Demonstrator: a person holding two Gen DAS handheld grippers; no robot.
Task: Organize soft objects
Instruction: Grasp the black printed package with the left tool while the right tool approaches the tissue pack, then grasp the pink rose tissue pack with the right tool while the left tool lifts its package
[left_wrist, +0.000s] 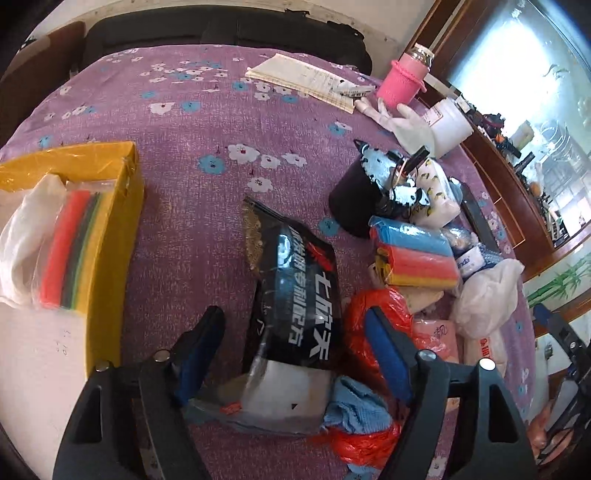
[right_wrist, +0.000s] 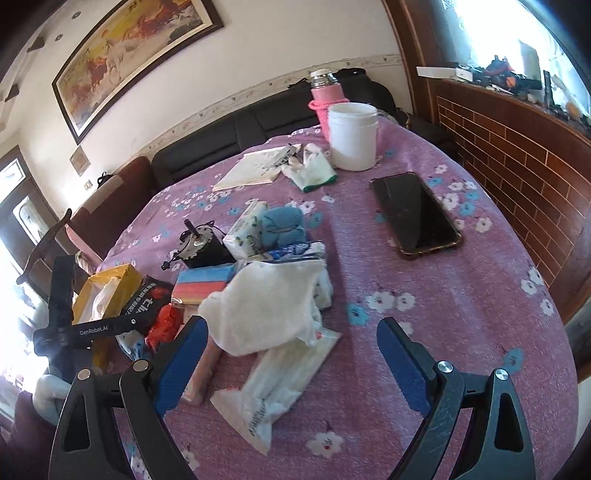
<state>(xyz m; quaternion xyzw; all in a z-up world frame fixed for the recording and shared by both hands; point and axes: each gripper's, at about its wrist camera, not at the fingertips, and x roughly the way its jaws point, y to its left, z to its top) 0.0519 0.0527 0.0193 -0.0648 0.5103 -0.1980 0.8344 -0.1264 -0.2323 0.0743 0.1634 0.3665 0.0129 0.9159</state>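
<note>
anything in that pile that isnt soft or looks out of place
Yes: a black motor with a toothed metal gear and loose wires sits among the cloths and sponge pack, and a phone lies apart on the tablecloth. Both are hard items.

A framed painting (right_wrist: 125, 55) hangs on the cream wall (right_wrist: 258, 48) above a dark sofa (right_wrist: 221, 136). Bright window (right_wrist: 498, 29) light falls over a brick-patterned partition (right_wrist: 509, 147).
</note>
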